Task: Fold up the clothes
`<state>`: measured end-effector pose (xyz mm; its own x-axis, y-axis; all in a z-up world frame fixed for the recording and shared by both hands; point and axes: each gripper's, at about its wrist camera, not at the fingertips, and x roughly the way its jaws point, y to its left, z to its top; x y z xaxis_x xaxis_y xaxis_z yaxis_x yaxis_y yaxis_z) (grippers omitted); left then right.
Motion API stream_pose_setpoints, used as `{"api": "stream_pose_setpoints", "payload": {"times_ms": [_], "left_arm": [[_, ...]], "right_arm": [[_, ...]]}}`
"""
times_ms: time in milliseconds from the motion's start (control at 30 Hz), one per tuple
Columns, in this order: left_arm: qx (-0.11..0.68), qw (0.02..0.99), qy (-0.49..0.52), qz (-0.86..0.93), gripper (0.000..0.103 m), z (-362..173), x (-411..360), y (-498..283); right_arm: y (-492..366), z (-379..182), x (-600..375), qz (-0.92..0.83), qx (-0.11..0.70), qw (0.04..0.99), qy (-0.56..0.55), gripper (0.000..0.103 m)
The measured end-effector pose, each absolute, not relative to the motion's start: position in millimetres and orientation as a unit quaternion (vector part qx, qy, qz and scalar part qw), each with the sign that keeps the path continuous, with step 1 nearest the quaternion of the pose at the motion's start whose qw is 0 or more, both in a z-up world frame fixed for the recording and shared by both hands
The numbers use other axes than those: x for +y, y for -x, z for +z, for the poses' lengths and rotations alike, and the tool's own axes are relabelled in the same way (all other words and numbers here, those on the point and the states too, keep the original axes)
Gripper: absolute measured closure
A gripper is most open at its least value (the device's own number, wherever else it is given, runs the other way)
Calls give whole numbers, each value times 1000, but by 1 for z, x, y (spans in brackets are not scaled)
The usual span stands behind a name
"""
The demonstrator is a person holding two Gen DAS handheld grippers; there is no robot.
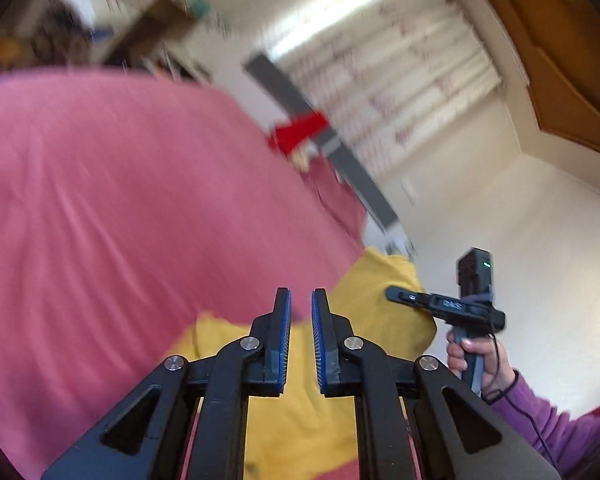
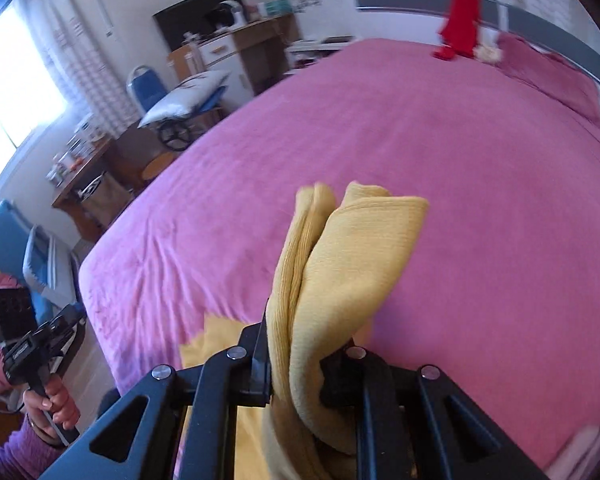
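Note:
A folded bundle of yellow ribbed cloth (image 2: pixel 340 264) sticks up out of my right gripper (image 2: pixel 300 360), whose jaws are shut on it above a bed with a pink cover (image 2: pixel 460 152). More yellow cloth (image 2: pixel 212 344) shows below, near the bed's edge. In the left wrist view the yellow cloth (image 1: pixel 384 300) hangs from the right gripper (image 1: pixel 396 294) and spreads under my left gripper (image 1: pixel 301 300). The left jaws stand close together with a thin slit, and nothing is pinched between the blue pads (image 1: pixel 284 344). A hand (image 2: pixel 52 404) in a purple sleeve holds the left gripper off the bed's corner.
A red garment (image 2: pixel 460 24) hangs on the grey headboard (image 2: pixel 548 24) at the far end of the bed. A chair with a white pillow (image 2: pixel 184 96), a wooden desk (image 2: pixel 256 40) and a cluttered side table (image 2: pixel 84 168) stand along the bed's left side, under a bright window (image 2: pixel 16 92).

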<state>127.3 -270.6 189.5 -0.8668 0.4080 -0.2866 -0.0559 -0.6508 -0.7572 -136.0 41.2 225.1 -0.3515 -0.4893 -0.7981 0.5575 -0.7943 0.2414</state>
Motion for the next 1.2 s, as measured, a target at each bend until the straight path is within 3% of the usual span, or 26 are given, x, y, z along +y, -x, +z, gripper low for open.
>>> {"api": "stream_pose_setpoints", "payload": {"times_ms": [67,200,333,433,500,533,567,700,800,967,1133,1200], "left_arm": [[-409,99,235,876,92,177,-313,-140],[-460,68,311,829,92,118,-327,-139],[-500,118,384,767,92,64,-281,-116],[-502,140,410,748,86,58,-238,-93],[-503,157,417,740,73,65,-216,-80],[-495,150,427,742,57,68,-211,-79],[-489,141,433,744,51,69,-208,-77],[-483,96,465,736,51,64,-204,-69],[-490,79,469,731,49,61,-202,-73],[-510,98,463,718,21,56,-186,-44],[-464,167,483,724,23,66,-159,-8],[-431,177,492,735,41,71,-146,2]], "right_arm": [[153,216,5,-813,61,319,-484,88],[172,201,-37,-801,87,314,-502,88],[160,203,-9,-806,70,299,-506,88],[147,215,43,-818,39,277,-502,88],[138,222,87,-826,22,260,-499,88],[134,223,114,-830,13,247,-500,88],[133,217,136,-831,2,233,-505,88],[136,178,218,-820,-59,187,-537,88],[145,118,262,-794,-130,175,-567,88],[154,54,290,-765,-210,180,-582,88],[161,43,290,-757,-231,196,-579,88],[163,43,288,-756,-226,199,-581,88]]}}
